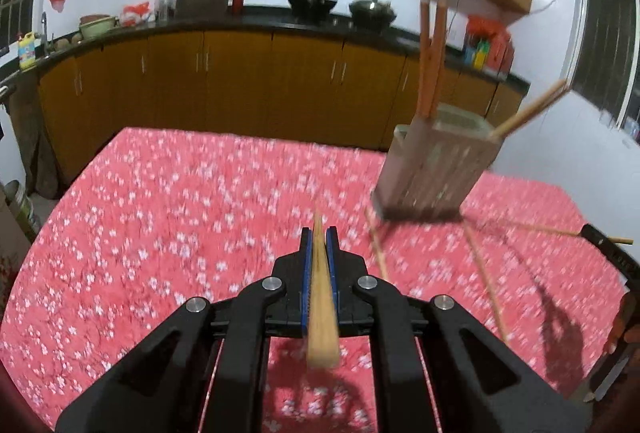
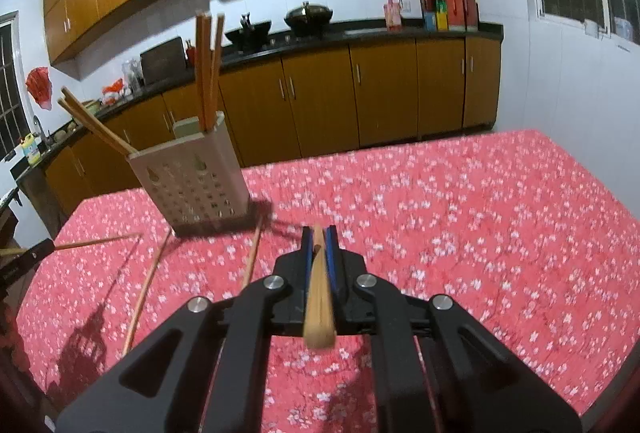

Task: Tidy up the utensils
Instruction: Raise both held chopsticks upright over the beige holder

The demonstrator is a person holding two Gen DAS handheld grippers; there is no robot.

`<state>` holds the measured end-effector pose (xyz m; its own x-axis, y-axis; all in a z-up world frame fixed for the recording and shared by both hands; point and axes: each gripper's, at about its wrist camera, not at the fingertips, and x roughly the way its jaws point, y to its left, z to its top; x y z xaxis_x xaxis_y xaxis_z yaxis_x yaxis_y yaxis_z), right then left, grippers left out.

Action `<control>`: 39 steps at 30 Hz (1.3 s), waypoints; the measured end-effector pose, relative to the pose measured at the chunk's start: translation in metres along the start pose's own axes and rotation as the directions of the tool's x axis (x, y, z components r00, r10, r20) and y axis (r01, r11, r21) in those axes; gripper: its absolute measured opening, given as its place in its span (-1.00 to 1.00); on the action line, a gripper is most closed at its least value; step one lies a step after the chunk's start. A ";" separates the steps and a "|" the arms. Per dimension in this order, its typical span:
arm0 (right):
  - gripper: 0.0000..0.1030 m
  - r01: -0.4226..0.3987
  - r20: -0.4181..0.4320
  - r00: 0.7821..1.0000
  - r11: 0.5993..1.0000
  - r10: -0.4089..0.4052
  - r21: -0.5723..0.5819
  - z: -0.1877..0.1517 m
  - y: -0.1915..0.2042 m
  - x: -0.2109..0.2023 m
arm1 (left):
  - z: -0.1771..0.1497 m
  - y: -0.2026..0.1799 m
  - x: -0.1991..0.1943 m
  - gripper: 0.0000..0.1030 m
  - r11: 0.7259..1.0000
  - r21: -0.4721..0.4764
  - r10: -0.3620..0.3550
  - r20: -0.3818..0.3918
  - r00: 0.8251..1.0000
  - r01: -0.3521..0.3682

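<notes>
Both grippers are clamped, each on one chopstick. Left gripper (image 1: 319,233): blue pads closed tight on a pale bamboo chopstick (image 1: 322,313), which runs lengthwise between the fingers, thick square butt toward the camera, thin tip poking just past the fingertips. Right gripper (image 2: 319,233): same grip on its own chopstick (image 2: 319,309), same orientation, butt end toward the lens.

Both held sticks are above the table, clear of the red floral tablecloth (image 2: 460,233).

Holder (image 2: 192,181): beige rectangular plastic caddy with perforated walls, standing on the cloth at the far side. It has at least two compartments. One holds a bunch of reddish-orange chopsticks (image 2: 206,73) standing nearly upright; the other end holds a pair of light wooden chopsticks (image 2: 94,127) leaning hard outward over the rim. The left wrist view is motion-blurred, so I can't count sticks reliably there; the holder (image 1: 432,169) reads the same, with orange ones up and pale ones slanting out.

Loose chopsticks on the cloth (image 2: 146,285), just in front of the holder: three or so, splayed, not parallel, one (image 2: 253,257) ending near the holder's base.
</notes>
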<state>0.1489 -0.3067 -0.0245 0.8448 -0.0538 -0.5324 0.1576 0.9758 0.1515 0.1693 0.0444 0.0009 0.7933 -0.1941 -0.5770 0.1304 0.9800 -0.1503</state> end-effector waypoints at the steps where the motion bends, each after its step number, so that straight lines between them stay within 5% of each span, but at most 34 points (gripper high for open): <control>1: -0.85 0.000 0.011 1.000 1.000 0.000 -0.002 0.002 0.001 -0.002 | 0.004 -0.001 -0.002 -0.85 1.000 -0.005 -0.004 0.012 1.000 0.004; 11: -0.85 0.000 0.085 0.996 1.000 -0.001 0.003 0.018 0.006 -0.014 | 0.027 -0.012 -0.013 -0.85 0.999 0.014 -0.039 0.078 0.996 0.038; 17: -0.85 -0.092 0.143 0.986 0.996 0.090 0.008 0.051 0.013 -0.037 | 0.052 -0.026 -0.033 -0.85 0.996 0.043 -0.077 0.143 0.987 0.072; 23: -0.85 -0.253 0.237 0.940 0.968 0.246 -0.002 0.094 0.031 -0.072 | 0.080 -0.054 -0.056 -0.86 0.988 0.076 -0.146 0.219 0.965 0.133; 28: -0.85 -0.276 0.302 0.913 0.960 0.276 -0.042 0.117 0.054 -0.081 | 0.108 -0.076 -0.068 -0.86 0.985 0.062 -0.172 0.309 0.935 0.161; 34: -0.85 -0.217 0.283 0.930 0.972 0.235 -0.095 0.133 0.081 -0.051 | 0.132 -0.096 -0.059 -0.86 0.990 0.026 -0.137 0.392 0.910 0.138; 39: -0.85 -0.184 0.196 0.959 0.975 0.206 -0.123 0.135 0.097 -0.016 | 0.134 -0.114 -0.028 -0.86 0.994 0.055 -0.105 0.371 0.923 0.091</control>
<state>0.2198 -0.2394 0.1114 0.9425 0.1081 -0.3164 -0.0653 0.9876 0.1431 0.2122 -0.0564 0.1414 0.9389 -0.2656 -0.2187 0.2347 0.9592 -0.1576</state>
